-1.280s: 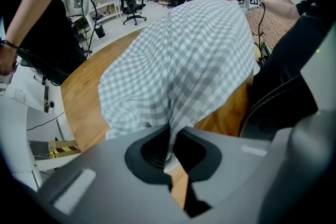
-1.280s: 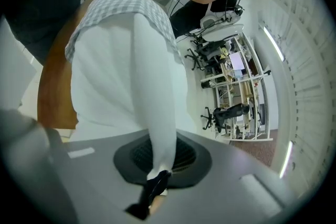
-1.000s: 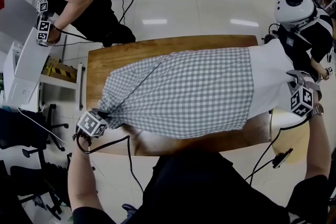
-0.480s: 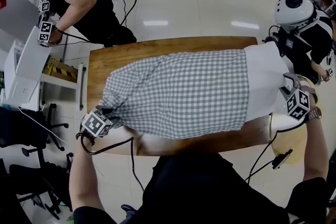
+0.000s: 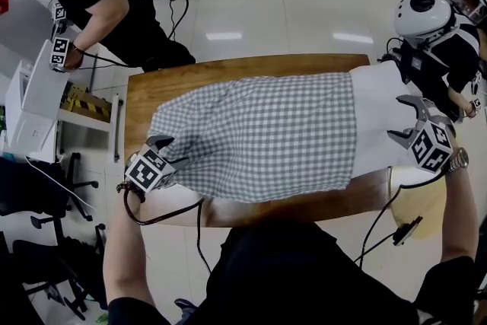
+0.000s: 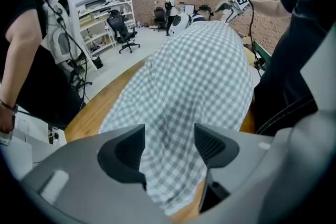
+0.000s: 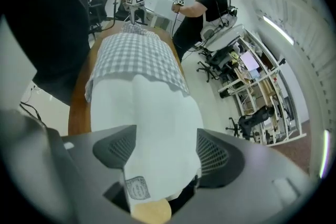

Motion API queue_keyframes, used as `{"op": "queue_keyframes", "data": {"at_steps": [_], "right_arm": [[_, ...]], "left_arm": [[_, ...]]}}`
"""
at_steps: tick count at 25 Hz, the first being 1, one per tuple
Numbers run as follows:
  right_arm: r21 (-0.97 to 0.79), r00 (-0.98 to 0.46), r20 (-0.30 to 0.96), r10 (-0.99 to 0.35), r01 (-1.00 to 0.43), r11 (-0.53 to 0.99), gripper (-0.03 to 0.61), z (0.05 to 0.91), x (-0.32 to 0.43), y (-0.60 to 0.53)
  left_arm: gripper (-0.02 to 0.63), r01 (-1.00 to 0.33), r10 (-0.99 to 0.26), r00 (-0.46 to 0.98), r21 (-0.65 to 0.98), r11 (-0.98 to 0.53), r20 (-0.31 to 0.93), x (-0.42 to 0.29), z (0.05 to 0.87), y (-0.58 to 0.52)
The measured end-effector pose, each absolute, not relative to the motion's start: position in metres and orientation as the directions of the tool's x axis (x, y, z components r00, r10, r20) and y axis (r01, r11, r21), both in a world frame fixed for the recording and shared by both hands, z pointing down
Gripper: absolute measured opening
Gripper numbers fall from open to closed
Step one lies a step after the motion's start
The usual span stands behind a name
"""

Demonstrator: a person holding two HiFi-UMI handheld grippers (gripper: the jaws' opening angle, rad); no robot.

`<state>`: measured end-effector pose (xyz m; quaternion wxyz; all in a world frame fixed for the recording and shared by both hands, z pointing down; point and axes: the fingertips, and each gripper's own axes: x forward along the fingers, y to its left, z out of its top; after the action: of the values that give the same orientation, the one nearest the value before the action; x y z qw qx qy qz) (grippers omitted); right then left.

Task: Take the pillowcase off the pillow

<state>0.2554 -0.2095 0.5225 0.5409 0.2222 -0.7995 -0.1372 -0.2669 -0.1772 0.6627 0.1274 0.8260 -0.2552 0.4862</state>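
Note:
A pillow lies lengthwise on the wooden table [image 5: 251,66]. The grey-and-white checked pillowcase [image 5: 259,133] covers most of it; the bare white pillow end [image 5: 380,110] sticks out at the right. My left gripper [image 5: 169,151] stands at the pillowcase's left end. Its jaws have just been opening, and the checked cloth [image 6: 184,76] runs loose between the pads of the left gripper [image 6: 169,149]. My right gripper [image 5: 402,118] is at the white end. Its jaws have also just been opening, and the white pillow [image 7: 152,107] lies between the parted pads of the right gripper [image 7: 160,149].
A person in black [image 5: 114,4] stands at the far left by a white cabinet [image 5: 34,103]. Another person in a white helmet [image 5: 426,19] is at the far right. A round tan stool [image 5: 418,202] sits below the table's right end. Office chairs stand behind.
Both grippers have opened and let go: the left of the pillowcase's corner, the right of the white pillow end. Both hands drew back a little. The pulled cloth corner has relaxed.

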Motion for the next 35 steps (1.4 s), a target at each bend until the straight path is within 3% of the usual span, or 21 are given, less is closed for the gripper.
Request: {"op": "queue_keyframes", "data": {"at_steps": [6, 15, 29, 35], "right_arm": [[0.384, -0.347, 0.849, -0.398, -0.113, 0.916, 0.419, 0.541, 0.213, -0.199], [0.361, -0.309, 0.889, -0.338, 0.018, 0.932, 0.422, 0.577, 0.186, -0.197], [0.347, -0.297, 0.901, -0.317, 0.051, 0.937, 0.422, 0.628, 0.17, -0.217], [0.346, -0.301, 0.898, -0.321, 0.032, 0.938, 0.386, 0.646, 0.167, -0.224]], "left_arm": [[0.371, -0.484, -0.324, 0.418, -0.094, -0.87, 0.849, -0.22, 0.651, -0.199], [0.371, -0.396, -0.26, 0.41, -0.086, -0.914, 0.874, -0.176, 0.67, -0.213], [0.371, -0.382, -0.135, 0.35, 0.009, -0.924, 0.927, -0.17, 0.731, -0.23], [0.37, -0.405, -0.101, 0.33, 0.044, -0.913, 0.939, -0.174, 0.75, -0.234]]}}
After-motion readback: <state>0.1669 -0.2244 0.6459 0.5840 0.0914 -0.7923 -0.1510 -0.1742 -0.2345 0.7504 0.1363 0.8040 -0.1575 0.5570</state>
